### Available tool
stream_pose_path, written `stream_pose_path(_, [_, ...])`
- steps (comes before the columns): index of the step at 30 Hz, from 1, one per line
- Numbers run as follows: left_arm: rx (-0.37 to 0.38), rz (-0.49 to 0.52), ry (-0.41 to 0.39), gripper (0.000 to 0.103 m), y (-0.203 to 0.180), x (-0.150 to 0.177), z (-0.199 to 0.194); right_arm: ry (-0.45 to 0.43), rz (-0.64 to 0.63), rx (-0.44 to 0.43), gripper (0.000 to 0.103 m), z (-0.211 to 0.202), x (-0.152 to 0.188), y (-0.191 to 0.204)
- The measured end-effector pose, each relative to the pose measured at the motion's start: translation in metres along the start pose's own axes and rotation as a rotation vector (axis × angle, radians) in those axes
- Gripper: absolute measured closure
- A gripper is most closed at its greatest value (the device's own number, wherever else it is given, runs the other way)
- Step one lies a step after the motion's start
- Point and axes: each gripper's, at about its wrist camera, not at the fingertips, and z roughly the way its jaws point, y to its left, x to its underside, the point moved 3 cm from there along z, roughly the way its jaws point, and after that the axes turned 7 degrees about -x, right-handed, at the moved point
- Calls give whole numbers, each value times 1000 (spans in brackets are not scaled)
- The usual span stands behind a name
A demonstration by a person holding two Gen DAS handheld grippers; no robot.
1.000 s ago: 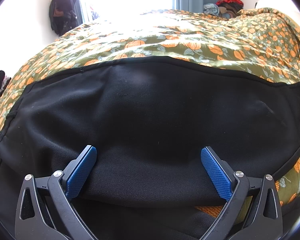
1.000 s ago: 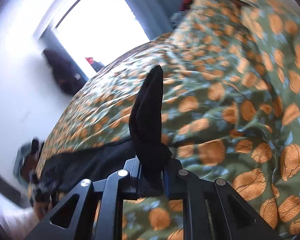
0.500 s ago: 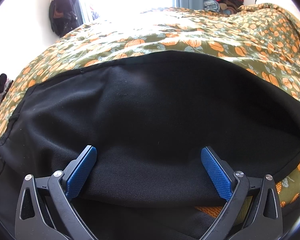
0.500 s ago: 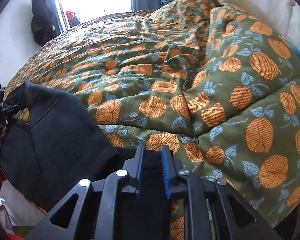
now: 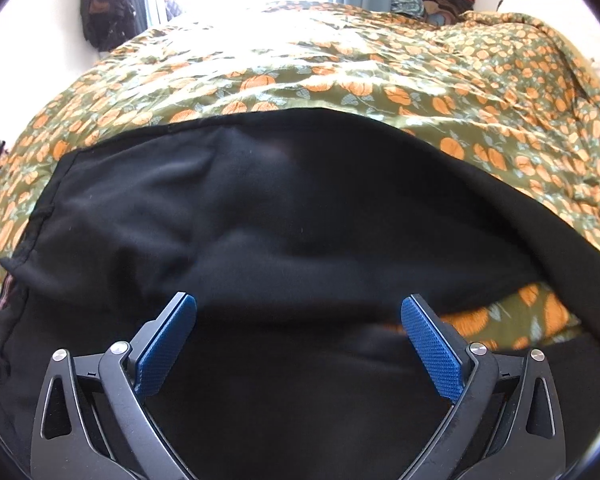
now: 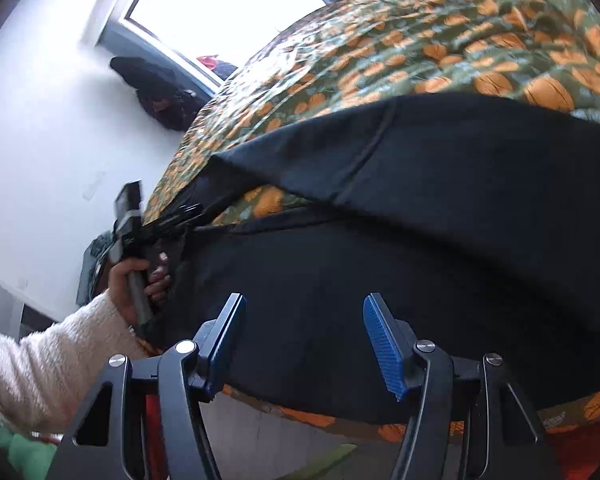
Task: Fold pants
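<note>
So the black soft fabric pants [image 5: 284,216] are spread across the bed's green quilt with the orange pumpkin print [image 5: 380,76], one part doubled over the rest with a strip of quilt showing between the layers. The left hand-held gripper [image 5: 299,320] hovers over the cloth, blue pads wide apart, nothing in them. The right hand-held gripper [image 6: 304,320] is spread too, empty, right above the pants near the bed edge.

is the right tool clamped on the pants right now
No, the right tool is open, its blue pads spread apart with nothing pinched between them, and the black pants lie on the bedspread beyond it.
</note>
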Motion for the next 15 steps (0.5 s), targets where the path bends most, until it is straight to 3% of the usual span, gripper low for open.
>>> stream_pose_path(4, [17, -52, 37, 1, 26, 39, -12, -239, 219, 60, 41, -41, -9, -45])
stream_pose_path(8, [-44, -55, 27, 1, 35, 64, -10, -357, 364, 68, 38, -61, -11, -74])
stream_pose_path(10, [-65, -29, 33, 1, 27, 60, -13, -384, 405, 89, 47, -62, -10, -82])
stream_pose_path(11, [-54, -18, 40, 1, 22, 56, -15, -393, 413, 110, 58, -62, -10, -85])
stream_pose_path(12, [-33, -9, 42, 1, 17, 50, -19, -399, 408, 145, 82, -64, -11, -85])
stream_pose_path(13, [3, -7, 38, 1, 11, 41, -24, -394, 397, 173, 90, -64, -12, -85])
stream_pose_path(15, [83, -27, 21, 1, 2, 20, -34, -388, 369, 158, 93, -72, -15, -80])
